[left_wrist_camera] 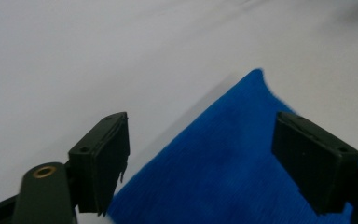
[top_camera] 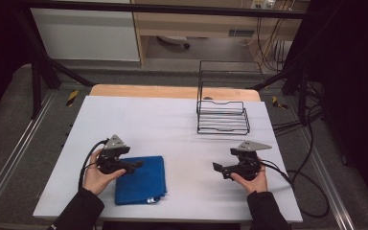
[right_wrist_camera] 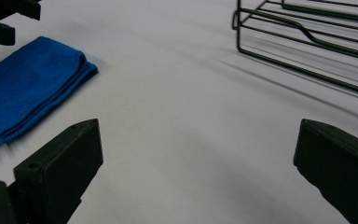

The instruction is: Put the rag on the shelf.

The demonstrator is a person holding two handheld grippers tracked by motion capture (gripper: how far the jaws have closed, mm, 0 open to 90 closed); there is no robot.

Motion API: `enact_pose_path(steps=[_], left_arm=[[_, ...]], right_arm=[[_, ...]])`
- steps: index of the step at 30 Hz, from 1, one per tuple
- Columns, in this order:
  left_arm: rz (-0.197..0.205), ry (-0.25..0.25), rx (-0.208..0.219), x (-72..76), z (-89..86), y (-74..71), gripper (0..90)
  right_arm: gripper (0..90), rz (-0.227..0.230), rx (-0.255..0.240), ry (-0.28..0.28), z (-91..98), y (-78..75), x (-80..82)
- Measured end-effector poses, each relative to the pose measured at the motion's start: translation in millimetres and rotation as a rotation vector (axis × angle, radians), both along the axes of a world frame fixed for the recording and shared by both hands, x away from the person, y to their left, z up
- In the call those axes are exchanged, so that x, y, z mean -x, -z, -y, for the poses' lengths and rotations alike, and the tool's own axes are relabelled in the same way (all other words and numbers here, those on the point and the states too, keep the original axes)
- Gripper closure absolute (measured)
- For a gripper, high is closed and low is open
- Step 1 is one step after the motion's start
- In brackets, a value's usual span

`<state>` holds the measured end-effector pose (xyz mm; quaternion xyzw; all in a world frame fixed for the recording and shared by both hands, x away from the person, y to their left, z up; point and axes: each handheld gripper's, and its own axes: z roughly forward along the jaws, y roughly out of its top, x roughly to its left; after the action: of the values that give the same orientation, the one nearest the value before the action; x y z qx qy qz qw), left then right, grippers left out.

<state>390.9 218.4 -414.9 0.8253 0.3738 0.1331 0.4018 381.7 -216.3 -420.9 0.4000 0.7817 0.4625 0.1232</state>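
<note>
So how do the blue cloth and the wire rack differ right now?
The blue cloth lies flat and folded at the near left, under the left gripper; the wire rack stands upright, empty, at the far right. The cloth is soft and solid, the rack open black wire. Both rest on the white table.

Dim, even light overhead; both claw views motion-blurred.
</note>
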Motion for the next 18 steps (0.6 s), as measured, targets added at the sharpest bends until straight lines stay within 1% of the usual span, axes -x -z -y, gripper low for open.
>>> enact_pose_path(steps=[2,3,4,5,6,7,8,9,11,12,13,16,17,18], left_arm=[[-0.011,-0.034,-0.002,4.4,-12.7,2.3,15.3],[-0.015,-0.051,0.003,6.8,-17.9,3.4,15.3],[-0.018,-0.058,-0.003,9.1,-23.2,3.8,12.3],[-0.019,-0.066,-0.006,11.4,-27.6,4.1,11.1],[-0.019,-0.071,-0.007,13.5,-31.9,4.4,11.1],[-0.020,-0.085,-0.002,16.9,-39.5,5.3,9.3],[-0.020,-0.085,-0.002,16.9,-39.5,5.3,9.0],[-0.023,-0.091,0.001,18.1,-43.0,5.8,8.6],[-0.022,-0.106,0.010,20.2,-50.9,7.5,8.2],[-0.022,-0.106,0.010,20.2,-50.9,7.5,7.9],[-0.019,-0.111,0.009,21.1,-53.8,7.9,7.7],[-0.009,-0.120,0.021,23.3,-59.7,7.8,7.7],[-0.007,-0.122,0.023,24.0,-61.3,7.8,7.7],[-0.005,-0.124,0.026,24.6,-62.7,7.7,7.7]], right_arm=[[2.6,-0.005,-0.003,-0.020,-13.9,-1.7,-2.6],[2.6,-0.005,-0.003,-0.020,-13.9,-1.7,-2.6],[3.4,-0.007,0.002,-0.045,-28.7,-3.1,-5.4],[4.0,-0.010,0.000,-0.055,-36.3,-3.6,-6.6],[4.0,-0.010,0.000,-0.055,-36.3,-3.6,-6.6],[4.8,-0.020,-0.006,-0.077,-51.8,-4.5,-9.3],[4.8,-0.020,-0.006,-0.077,-51.8,-4.5,-9.3],[5.4,-0.023,0.001,-0.096,-66.8,-5.2,-12.8],[6.3,-0.024,0.002,-0.109,-81.4,-5.9,-16.6],[6.3,-0.024,0.002,-0.109,-81.4,-5.9,-16.6],[7.2,-0.034,-0.001,-0.117,-95.7,-5.8,-20.7],[9.7,-0.041,0.009,-0.137,-116.2,-2.5,-28.1],[9.7,-0.041,0.009,-0.137,-116.2,-2.5,-28.1],[12.7,-0.055,0.022,-0.150,-129.2,0.9,-32.5]])
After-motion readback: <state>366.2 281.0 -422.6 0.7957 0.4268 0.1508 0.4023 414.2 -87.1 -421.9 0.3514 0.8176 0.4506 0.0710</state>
